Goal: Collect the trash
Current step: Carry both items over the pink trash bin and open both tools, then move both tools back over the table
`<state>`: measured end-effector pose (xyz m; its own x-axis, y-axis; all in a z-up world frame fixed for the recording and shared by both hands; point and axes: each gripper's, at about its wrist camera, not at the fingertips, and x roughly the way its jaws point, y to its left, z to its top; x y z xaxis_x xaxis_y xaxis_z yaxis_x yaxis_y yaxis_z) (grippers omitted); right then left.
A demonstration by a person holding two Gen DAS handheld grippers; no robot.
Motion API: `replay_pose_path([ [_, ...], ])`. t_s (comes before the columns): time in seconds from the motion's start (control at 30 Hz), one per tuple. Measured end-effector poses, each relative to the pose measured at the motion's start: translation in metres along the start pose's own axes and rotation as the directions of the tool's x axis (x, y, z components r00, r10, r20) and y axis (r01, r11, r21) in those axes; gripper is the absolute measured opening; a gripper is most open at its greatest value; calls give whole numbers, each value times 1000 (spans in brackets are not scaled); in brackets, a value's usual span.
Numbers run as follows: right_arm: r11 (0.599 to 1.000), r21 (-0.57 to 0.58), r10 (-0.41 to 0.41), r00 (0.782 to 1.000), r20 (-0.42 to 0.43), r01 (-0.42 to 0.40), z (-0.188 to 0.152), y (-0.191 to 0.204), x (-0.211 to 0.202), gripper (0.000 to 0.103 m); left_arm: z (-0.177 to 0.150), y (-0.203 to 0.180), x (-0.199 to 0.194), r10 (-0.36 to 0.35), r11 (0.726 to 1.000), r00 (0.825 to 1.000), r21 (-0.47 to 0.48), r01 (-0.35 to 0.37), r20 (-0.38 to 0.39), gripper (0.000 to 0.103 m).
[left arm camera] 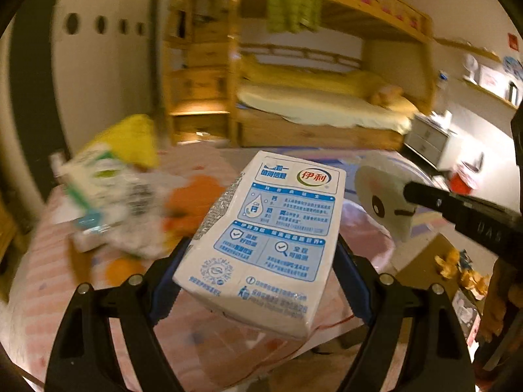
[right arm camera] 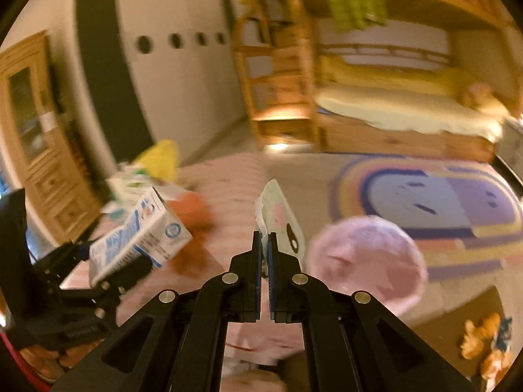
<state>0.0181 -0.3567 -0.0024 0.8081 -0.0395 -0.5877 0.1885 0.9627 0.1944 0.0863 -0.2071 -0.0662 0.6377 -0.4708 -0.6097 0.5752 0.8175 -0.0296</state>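
My left gripper (left arm camera: 263,281) is shut on a white and blue milk carton (left arm camera: 268,238), held above a pink striped cloth surface (left arm camera: 55,261). The carton also shows in the right wrist view (right arm camera: 140,238), at the left. My right gripper (right arm camera: 264,238) is shut on a flat pale wrapper with a cartoon face (right arm camera: 281,219). That wrapper shows in the left wrist view (left arm camera: 382,192) at the right, with the right gripper's finger (left arm camera: 434,199) on it. More trash, a green and white carton (left arm camera: 94,192) and crumpled packaging (left arm camera: 140,232), lies blurred at the left.
A yellow bag (left arm camera: 137,137) lies behind the trash. A pink round stool (right arm camera: 366,258) stands at the right. A rainbow rug (right arm camera: 425,202), a wooden bunk bed (left arm camera: 327,98) and wooden shelves (right arm camera: 278,75) lie beyond. Orange scraps (right arm camera: 483,343) lie on the floor.
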Motion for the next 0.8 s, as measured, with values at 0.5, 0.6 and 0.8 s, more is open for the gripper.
replay_pose_path([
  [0.5, 977, 182, -106, 993, -58, 115, -6, -131, 69, 8, 53, -100, 128, -118, 984, 991, 126, 125, -65, 86],
  [0.6, 969, 190, -146, 986, -84, 160, -6, -143, 80, 32, 56, -102, 137, -121, 984, 990, 126, 129, -75, 91],
  [0.8, 959, 211, -177, 982, -64, 187, -5, -140, 60, 36, 63, -84, 123, -94, 989, 995, 108, 98, -42, 92],
])
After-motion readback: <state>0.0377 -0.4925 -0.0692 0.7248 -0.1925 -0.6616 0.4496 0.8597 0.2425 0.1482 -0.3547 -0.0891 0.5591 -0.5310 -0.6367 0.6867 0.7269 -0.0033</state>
